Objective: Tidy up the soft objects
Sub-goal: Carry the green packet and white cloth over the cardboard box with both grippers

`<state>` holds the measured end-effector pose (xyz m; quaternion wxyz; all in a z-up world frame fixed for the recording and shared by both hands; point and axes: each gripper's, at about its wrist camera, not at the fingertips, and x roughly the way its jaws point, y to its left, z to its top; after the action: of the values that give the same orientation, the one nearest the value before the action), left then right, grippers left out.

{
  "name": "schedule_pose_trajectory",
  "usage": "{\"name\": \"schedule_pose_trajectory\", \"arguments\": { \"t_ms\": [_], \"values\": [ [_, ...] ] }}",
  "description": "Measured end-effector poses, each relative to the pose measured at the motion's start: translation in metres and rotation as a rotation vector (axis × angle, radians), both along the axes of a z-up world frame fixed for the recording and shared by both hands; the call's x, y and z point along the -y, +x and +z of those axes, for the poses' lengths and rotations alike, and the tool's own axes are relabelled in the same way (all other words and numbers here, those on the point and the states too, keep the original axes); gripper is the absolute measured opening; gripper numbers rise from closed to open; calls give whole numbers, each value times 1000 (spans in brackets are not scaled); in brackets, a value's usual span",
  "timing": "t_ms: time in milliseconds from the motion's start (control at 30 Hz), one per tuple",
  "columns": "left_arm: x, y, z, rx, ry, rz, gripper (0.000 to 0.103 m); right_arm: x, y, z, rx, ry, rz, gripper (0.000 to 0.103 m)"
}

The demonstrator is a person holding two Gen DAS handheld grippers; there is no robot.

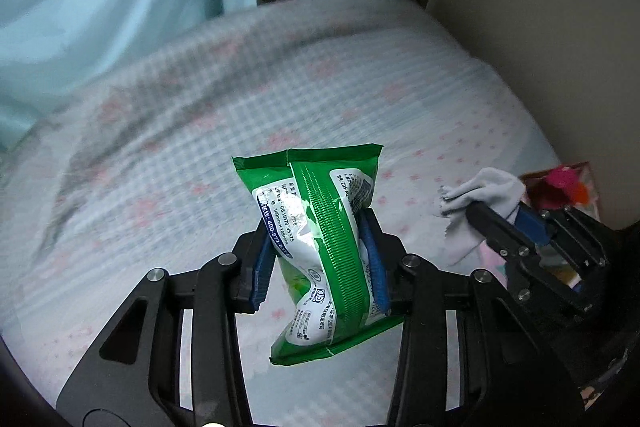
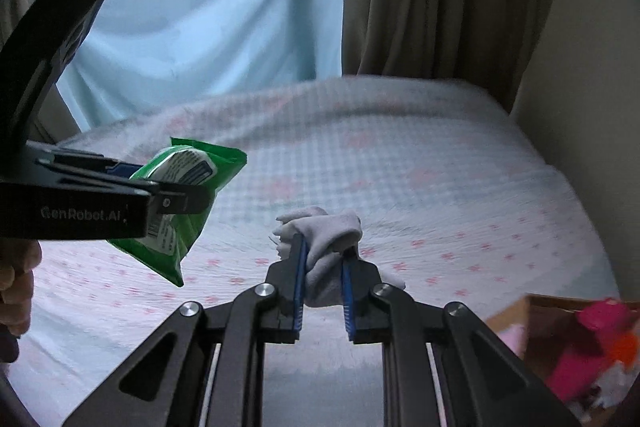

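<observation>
Left tongs [image 1: 320, 255] are clamped on a crinkly green plastic wipes packet [image 1: 316, 227], blue pads squeezing its middle, the packet hanging clear above the bed with its pale checked, pink-flowered sheet [image 1: 180, 155]. Right tongs [image 2: 323, 259] are pinched nearly closed on a small bunched grey cloth [image 2: 324, 239], also held above the bed. A brown cardboard box [image 2: 532, 319] with a pink soft item [image 2: 592, 343] sits at the bed's right edge.

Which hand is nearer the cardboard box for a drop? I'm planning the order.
Right. The right gripper, shut on the grey cloth, is beside the cardboard box; the left gripper holds the green wipes pack farther away.
</observation>
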<state>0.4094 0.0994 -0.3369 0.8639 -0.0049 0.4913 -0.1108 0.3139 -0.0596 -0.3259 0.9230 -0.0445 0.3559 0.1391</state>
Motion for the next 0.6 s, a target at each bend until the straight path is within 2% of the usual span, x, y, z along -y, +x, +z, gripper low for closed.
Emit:
{"name": "schedule_pose_trajectory", "arguments": {
  "t_ms": [300,433,600],
  "values": [
    [18,-82,101,85,-27,-1,36,34,-81,108,56,31,-82,14],
    [38,-113,132,111,-48,-23,36,55,-116,146,73,31,-129,14],
    [74,-143,153,129,-73,-72,36,86,-150,178,88,25,-191,14]
  ]
}}
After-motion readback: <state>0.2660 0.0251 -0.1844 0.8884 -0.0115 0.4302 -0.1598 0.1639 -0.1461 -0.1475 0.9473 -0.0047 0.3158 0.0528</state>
